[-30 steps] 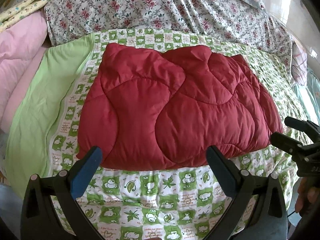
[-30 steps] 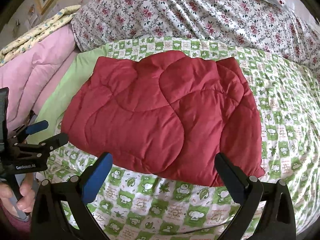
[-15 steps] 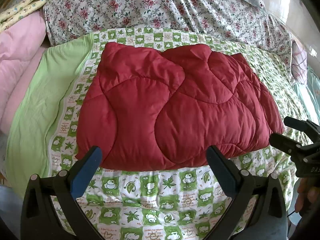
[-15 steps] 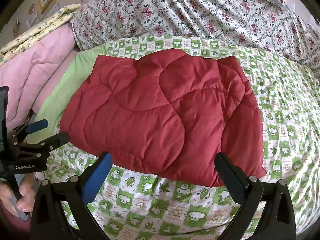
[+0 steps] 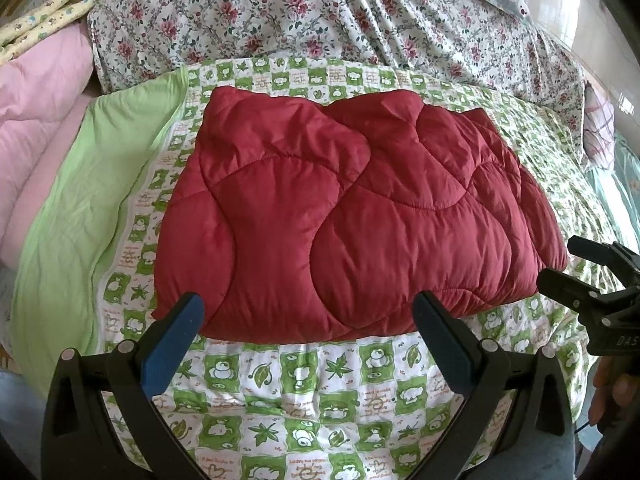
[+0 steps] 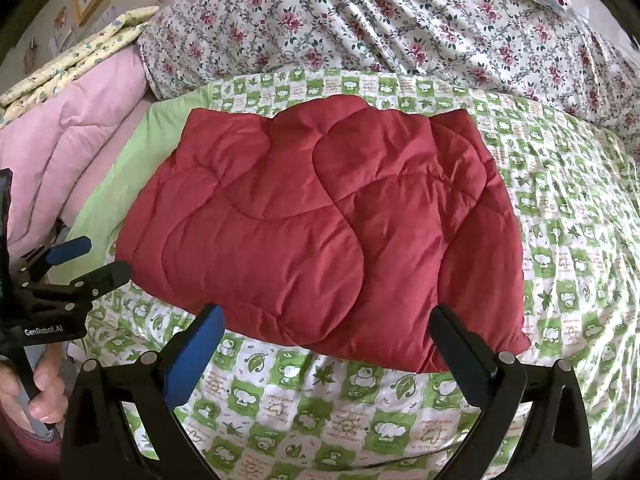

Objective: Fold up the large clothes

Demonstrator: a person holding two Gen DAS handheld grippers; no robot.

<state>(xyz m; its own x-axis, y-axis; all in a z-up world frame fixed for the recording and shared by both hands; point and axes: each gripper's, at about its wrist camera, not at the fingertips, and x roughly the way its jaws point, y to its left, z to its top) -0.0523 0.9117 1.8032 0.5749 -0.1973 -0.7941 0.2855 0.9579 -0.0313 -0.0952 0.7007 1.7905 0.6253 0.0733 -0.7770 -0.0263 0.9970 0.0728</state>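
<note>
A red quilted padded garment [image 5: 344, 216] lies folded into a thick rectangle on the green-and-white checked bedsheet [image 5: 304, 392]; the right wrist view shows the same bundle [image 6: 320, 224]. My left gripper [image 5: 308, 320] hovers open just short of its near edge, nothing between the fingers. My right gripper [image 6: 326, 332] is open too, over the near edge, empty. Each gripper appears in the other's view: the right one [image 5: 568, 264] by the bundle's right corner, the left one [image 6: 86, 258] by its left corner.
A floral quilt [image 5: 320, 16] is heaped behind the garment. Pink bedding [image 5: 36, 120] and a plain green sheet border [image 5: 80, 200] lie on the left. A hand [image 6: 36, 392] holds the left gripper's handle. Pale bedding [image 5: 600, 136] sits at the far right.
Both cameras have eased slightly closer to the garment. The garment has not moved and both grippers stay open.
</note>
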